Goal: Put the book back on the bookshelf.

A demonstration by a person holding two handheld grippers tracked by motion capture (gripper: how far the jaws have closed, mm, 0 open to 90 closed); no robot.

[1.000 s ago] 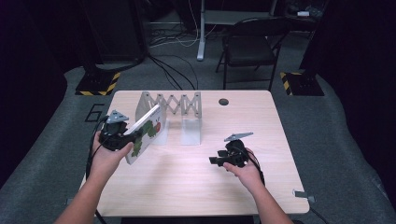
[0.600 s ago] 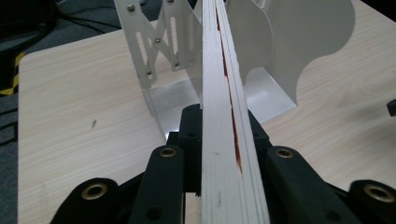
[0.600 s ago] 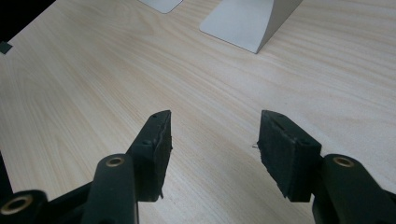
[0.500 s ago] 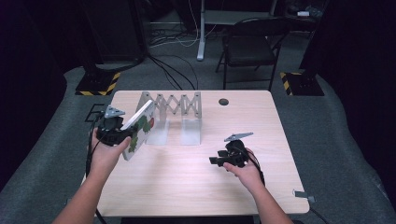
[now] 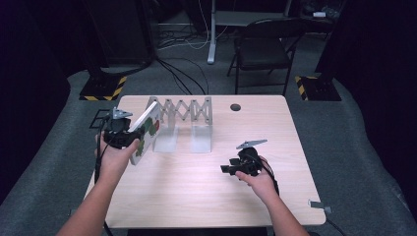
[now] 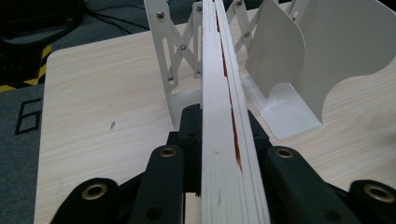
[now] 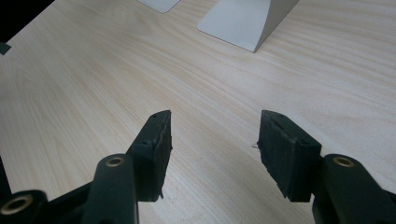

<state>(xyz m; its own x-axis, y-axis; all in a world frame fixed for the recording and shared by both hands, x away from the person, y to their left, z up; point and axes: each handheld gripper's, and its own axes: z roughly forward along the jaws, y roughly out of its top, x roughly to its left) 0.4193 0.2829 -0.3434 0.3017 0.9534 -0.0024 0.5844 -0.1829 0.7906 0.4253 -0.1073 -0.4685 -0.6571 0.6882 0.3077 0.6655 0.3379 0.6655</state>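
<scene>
A thin white book [image 5: 147, 127] with a red and green cover is tilted above the table's left side, its far end beside the left end of a white folding metal rack [image 5: 184, 110]. My left gripper [image 5: 133, 138] is shut on the book's near edge. In the left gripper view the book [image 6: 219, 70] runs edge-on between the black jaws of the left gripper [image 6: 219, 128] toward the rack [image 6: 173, 60]. My right gripper [image 5: 226, 169] hovers low over the table's right middle, open, and the right gripper [image 7: 212, 135] has nothing between its pads.
The wooden table [image 5: 196, 201] has a small dark round grommet [image 5: 235, 106] near its far edge. The rack's upright dividers [image 6: 327, 56] stand on flat base plates [image 7: 243, 18]. A folding chair [image 5: 265, 49] and floor cables lie beyond the table.
My left hand has shifted the book slightly to the left and toward the far edge. The right hand has stayed still.
</scene>
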